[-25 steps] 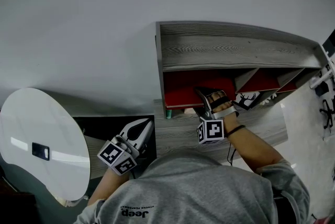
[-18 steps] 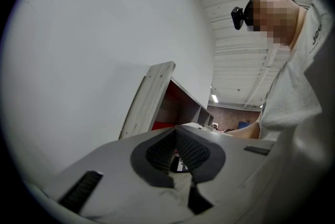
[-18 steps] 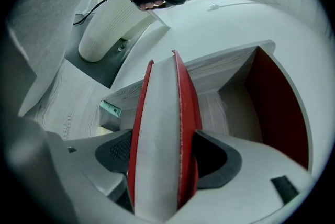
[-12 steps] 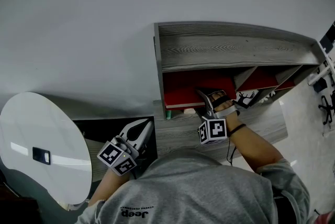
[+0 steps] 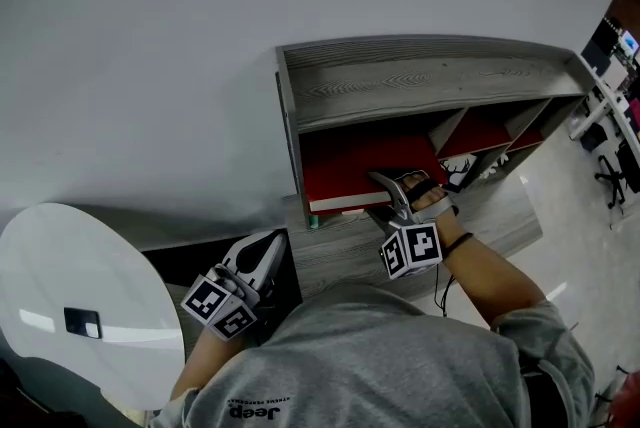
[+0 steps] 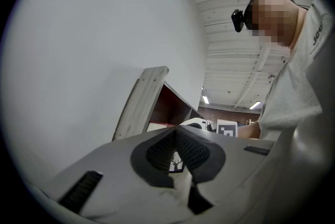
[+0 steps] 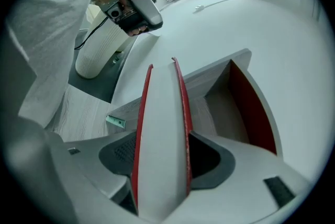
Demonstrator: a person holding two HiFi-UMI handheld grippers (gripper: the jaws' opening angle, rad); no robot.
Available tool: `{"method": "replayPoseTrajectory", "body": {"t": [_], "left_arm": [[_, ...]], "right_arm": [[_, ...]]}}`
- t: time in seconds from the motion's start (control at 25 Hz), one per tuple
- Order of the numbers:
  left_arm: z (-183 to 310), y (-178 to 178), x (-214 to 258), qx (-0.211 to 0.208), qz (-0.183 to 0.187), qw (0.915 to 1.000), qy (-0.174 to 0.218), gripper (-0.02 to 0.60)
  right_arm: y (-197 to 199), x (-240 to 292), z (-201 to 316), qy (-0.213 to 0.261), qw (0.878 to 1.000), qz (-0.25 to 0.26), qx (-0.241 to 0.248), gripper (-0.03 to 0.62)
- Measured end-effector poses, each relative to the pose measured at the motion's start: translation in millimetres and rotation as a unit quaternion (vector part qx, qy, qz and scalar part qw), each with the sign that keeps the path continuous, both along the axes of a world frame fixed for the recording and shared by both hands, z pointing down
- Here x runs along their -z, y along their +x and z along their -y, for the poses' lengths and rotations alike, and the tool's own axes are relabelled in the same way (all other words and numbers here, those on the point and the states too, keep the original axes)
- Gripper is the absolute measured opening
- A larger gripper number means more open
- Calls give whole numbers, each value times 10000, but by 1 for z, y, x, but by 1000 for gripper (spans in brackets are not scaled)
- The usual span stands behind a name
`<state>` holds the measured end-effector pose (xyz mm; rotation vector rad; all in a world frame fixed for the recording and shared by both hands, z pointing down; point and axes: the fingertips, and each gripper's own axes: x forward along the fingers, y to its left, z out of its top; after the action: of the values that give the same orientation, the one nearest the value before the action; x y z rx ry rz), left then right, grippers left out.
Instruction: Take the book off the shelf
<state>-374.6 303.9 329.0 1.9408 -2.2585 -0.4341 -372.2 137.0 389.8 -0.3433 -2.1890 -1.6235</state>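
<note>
Head view takes in a pale wall [image 5: 200,36] with a grey wood surface [image 5: 340,256] running along its foot. A grey shelf [image 5: 420,81] with red-backed compartments stands on the surface against the wall. The book [image 5: 345,204], red-covered with white page edges, lies in the shelf's leftmost compartment, its near edge at the compartment's mouth. The right claw [image 5: 388,196] reaches into that mouth. Its jaws have just been closing, and in the right gripper view they pinch the book, one pad on each red cover. The left claw [image 5: 278,238] hangs over the surface left of the shelf, well apart from the book, its tips pressed together on nothing. A small green tag [image 7: 116,122] lies on the surface by the shelf's corner.
</note>
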Motion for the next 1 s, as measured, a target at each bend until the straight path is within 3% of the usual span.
{"method": "replayPoseTrajectory", "body": {"t": [0.68,1.0], "left_arm": [[5,24,17,-945,208,9952,169,21],[23,41,23,-1413,287,9894,173,21]], "right_arm": [[65,37,-36,-109,9991,222,-354,281],[101,45,-38,-373,9970,272,-622,279]]}}
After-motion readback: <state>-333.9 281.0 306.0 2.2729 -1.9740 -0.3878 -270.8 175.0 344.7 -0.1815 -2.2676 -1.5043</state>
